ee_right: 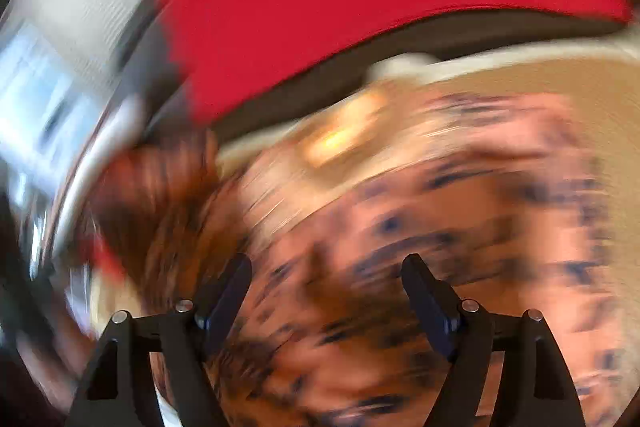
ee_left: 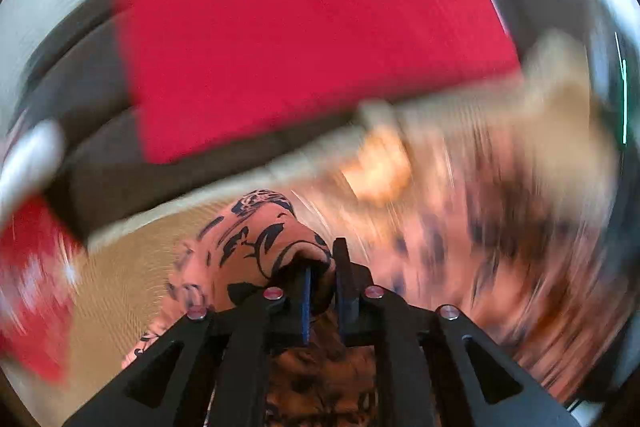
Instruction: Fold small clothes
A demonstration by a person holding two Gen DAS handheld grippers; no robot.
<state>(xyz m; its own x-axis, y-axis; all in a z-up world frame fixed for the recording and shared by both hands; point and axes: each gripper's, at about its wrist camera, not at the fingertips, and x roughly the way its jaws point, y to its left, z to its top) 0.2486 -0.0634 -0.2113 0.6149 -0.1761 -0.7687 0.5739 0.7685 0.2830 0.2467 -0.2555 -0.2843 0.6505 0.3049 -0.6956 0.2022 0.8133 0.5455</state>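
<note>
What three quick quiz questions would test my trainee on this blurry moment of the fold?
1. True or false: the left claw is shut on the patterned pink garment.
2. The right claw is: A) open over the garment, B) shut on it, C) out of view.
3. What colour is the large cloth beyond the tan surface?

Key: 1 true; 2 A; 3 red.
</note>
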